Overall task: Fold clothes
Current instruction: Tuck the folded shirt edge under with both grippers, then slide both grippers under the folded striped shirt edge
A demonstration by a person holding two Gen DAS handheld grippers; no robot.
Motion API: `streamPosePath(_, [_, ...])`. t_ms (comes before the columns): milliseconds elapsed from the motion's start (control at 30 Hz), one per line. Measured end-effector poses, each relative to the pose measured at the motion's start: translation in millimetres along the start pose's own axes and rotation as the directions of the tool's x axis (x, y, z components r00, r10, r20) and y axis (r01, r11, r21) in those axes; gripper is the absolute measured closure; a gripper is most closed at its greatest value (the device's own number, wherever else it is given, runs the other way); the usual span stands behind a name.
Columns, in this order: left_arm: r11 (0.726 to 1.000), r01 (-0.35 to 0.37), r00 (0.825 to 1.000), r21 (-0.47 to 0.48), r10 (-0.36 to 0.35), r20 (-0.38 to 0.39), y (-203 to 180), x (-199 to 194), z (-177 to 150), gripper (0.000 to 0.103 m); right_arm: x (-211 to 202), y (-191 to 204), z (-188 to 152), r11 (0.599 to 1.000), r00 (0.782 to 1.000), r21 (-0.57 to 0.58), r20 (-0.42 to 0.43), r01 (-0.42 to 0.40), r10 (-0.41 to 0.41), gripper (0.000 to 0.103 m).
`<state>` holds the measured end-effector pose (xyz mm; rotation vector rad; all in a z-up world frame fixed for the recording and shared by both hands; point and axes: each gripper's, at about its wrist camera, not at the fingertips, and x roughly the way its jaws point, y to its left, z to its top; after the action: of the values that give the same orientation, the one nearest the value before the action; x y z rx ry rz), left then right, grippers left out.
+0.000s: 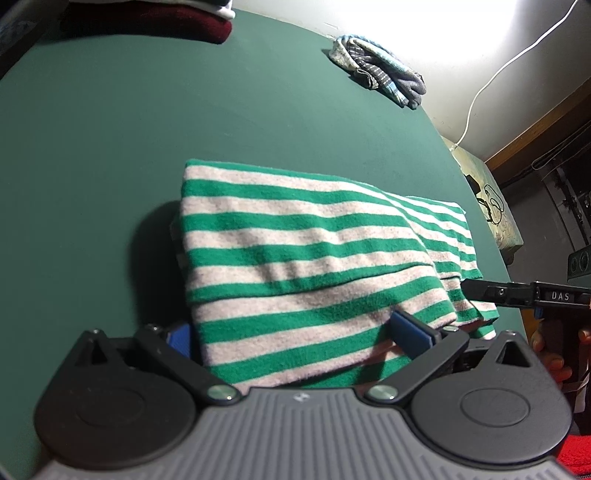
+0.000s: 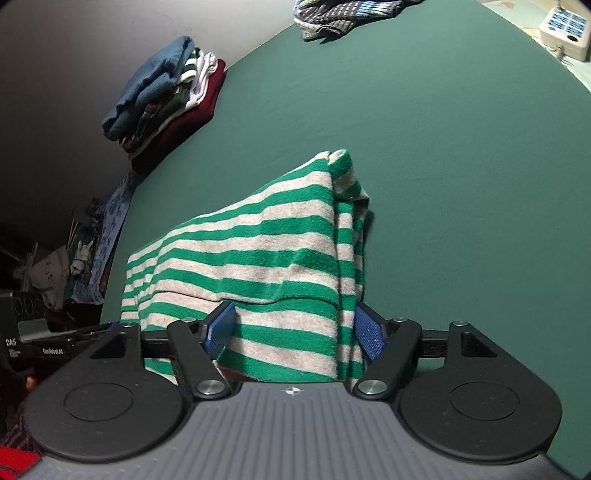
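A folded green-and-white striped garment [image 1: 306,251] lies on the green table [image 1: 147,129]. My left gripper [image 1: 295,336] is open at its near edge. The cloth fills the wide gap between the blue pads [image 1: 410,332] and partly covers the left one. In the right wrist view the same striped garment [image 2: 266,258] runs away from my right gripper [image 2: 295,332], which is open. Its blue pads [image 2: 369,338] sit on either side of the garment's end. From the left wrist view, the right gripper's black finger [image 1: 484,291] reaches the garment's right edge.
A stack of folded clothes [image 2: 166,99] sits at the table's far left edge, its maroon bottom piece [image 1: 147,22] visible. A crumpled grey-and-blue striped pile [image 1: 376,70] lies at the far side. A white cable [image 1: 480,85] and a power strip [image 2: 565,29] lie beyond the table. A hand [image 1: 554,354] holds the right gripper.
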<state>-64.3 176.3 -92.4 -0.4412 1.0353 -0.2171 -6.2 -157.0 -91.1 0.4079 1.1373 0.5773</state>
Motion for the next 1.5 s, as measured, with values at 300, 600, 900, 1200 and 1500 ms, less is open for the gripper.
streamPosePath(300, [1.000,-0.008,1.000,0.017,0.008,-0.002,-2.3,0.9,-1.0,0.001,4.1,6.5,6.4,0.999,0.999,-0.026,-0.026,0.032,-0.033,0.032])
streamPosePath(600, [0.992,-0.128,0.992,0.010,0.128,0.000,-17.6,9.5,1.4,0.001,9.1,14.9,10.0,0.995,0.997,-0.062,-0.037,0.072,-0.074,0.034])
streamPosePath(900, [0.991,-0.136,0.991,-0.003,0.136,0.003,-13.9,8.4,0.4,0.001,15.9,27.8,6.7,0.984,0.991,-0.116,-0.010,0.132,-0.134,0.041])
streamPosePath(1200, [0.992,-0.129,0.992,0.005,0.129,0.005,-14.4,10.3,1.8,0.001,23.4,43.5,-1.9,0.968,0.986,-0.188,0.027,0.168,-0.166,0.023])
streamPosePath(1500, [0.996,-0.093,0.995,-0.019,0.093,0.046,-9.6,8.6,-0.8,0.001,20.6,37.4,-6.5,0.975,0.990,-0.178,0.061,0.133,-0.124,0.022])
